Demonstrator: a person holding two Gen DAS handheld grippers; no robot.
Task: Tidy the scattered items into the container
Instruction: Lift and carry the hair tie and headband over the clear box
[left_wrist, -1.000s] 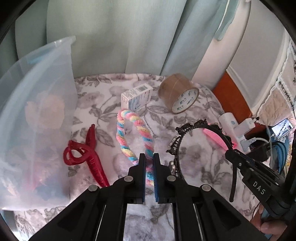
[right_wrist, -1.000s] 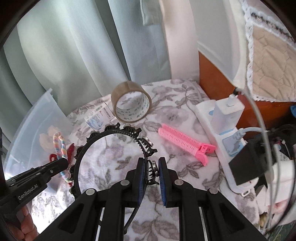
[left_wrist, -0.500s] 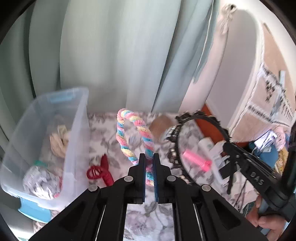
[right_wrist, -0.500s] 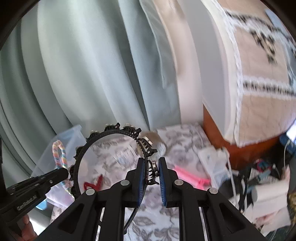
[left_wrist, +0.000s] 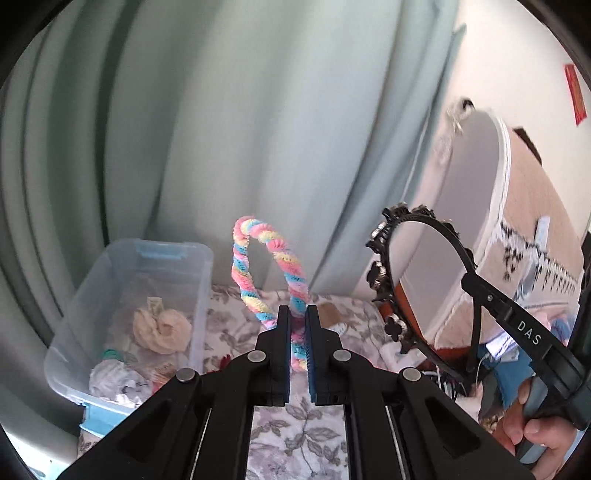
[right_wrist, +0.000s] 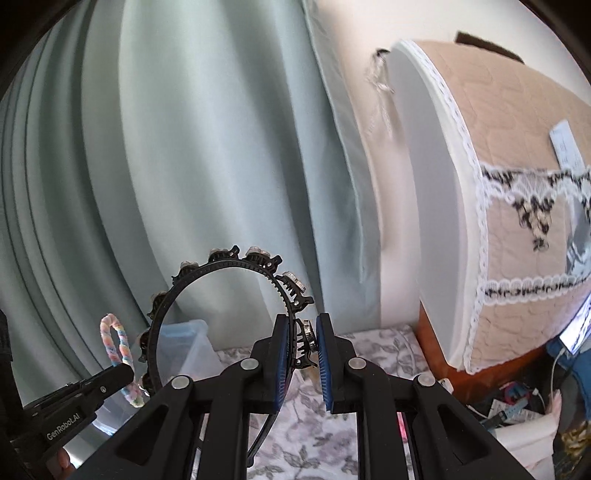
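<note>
The clear bin (left_wrist: 122, 314) is sitting on the floral desk (left_wrist: 295, 435), holding crumpled cloths. The right gripper (right_wrist: 303, 354) is gripping the black headband (right_wrist: 221, 266) in its jaws, raised above the desk. The left gripper (left_wrist: 297, 343) is clenching the pastel headband (left_wrist: 258, 258), lifted beside the bin.

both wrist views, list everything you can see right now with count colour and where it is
pastel headband: 1, pink, blue and yellow twist, held up in the left gripper
black headband: 1, black with small ornaments, held up in the right gripper
storage bin: 1, clear with blue latches, on the floral cloth at left, cloth items inside
tape roll: 1, brown, mostly hidden behind the left fingers
floral cloth: 1, white and grey, covering the surface
curtain: 1, pale green, behind
quilted cover: 1, beige with white lace, at right
left gripper: 1, black, blue pads, shut on the pastel headband
right gripper: 1, black, blue pads, shut on the black headband
</note>
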